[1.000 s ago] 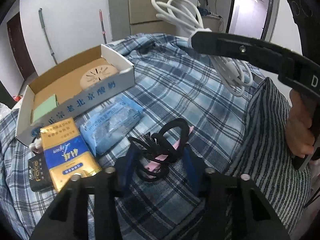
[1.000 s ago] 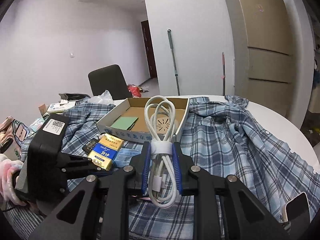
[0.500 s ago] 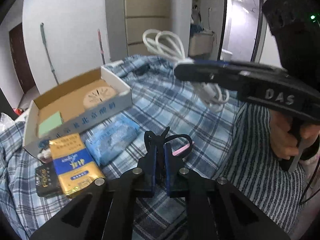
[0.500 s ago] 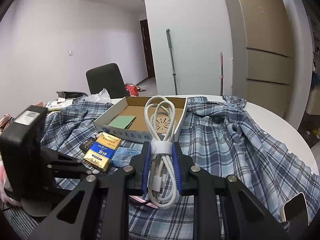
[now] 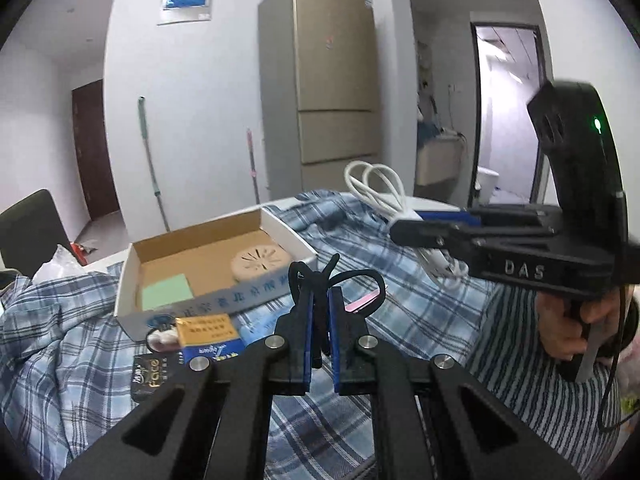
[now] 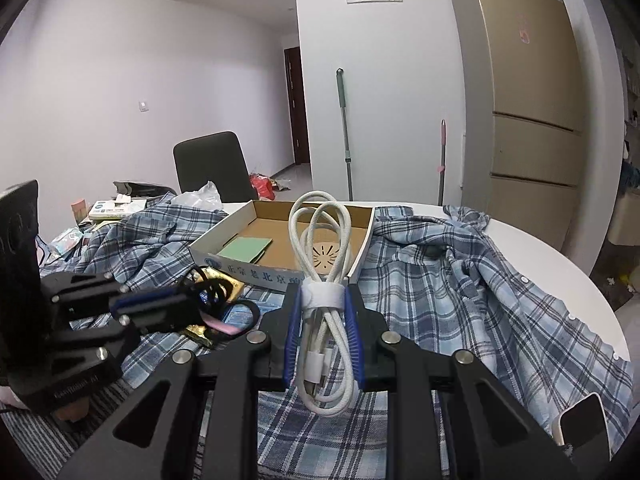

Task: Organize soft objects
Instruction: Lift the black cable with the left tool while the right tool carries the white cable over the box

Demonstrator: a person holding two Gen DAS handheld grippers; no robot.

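Gripping with both tools at once, I have a load in each. My left gripper (image 5: 319, 320) has its blue pads nearly together, pinching a tangle of thin black elastic hair ties (image 5: 316, 280) with a strip of pink showing on their right side, and from what I can see they hang clear of the cloth. My right gripper (image 6: 323, 332) is closed as far as its load allows on a coiled white braided charging cable (image 6: 320, 240) bound by a white strap, loops standing up above the pads and the plug ends hanging below.

Past the fingers, the shallow white cardboard box with a brown inside (image 5: 208, 240) sits toward the far edge of the round white table (image 6: 560, 248), on the rumpled blue plaid shirt (image 6: 460, 280) that covers most of the top. In it lie a pale green pad (image 5: 166, 296) at the near left corner and a round beige slotted disc (image 5: 260, 262) at the near right.

Against the box's near wall a gold and blue packet (image 5: 210, 332), a light blue soft pack (image 5: 260, 324) and a small black packet (image 5: 150, 372) rest on the shirt.

My reading: two things are in the box, two are lifted and ready to go in, and at least three wait outside, so I'm roughly halfway.
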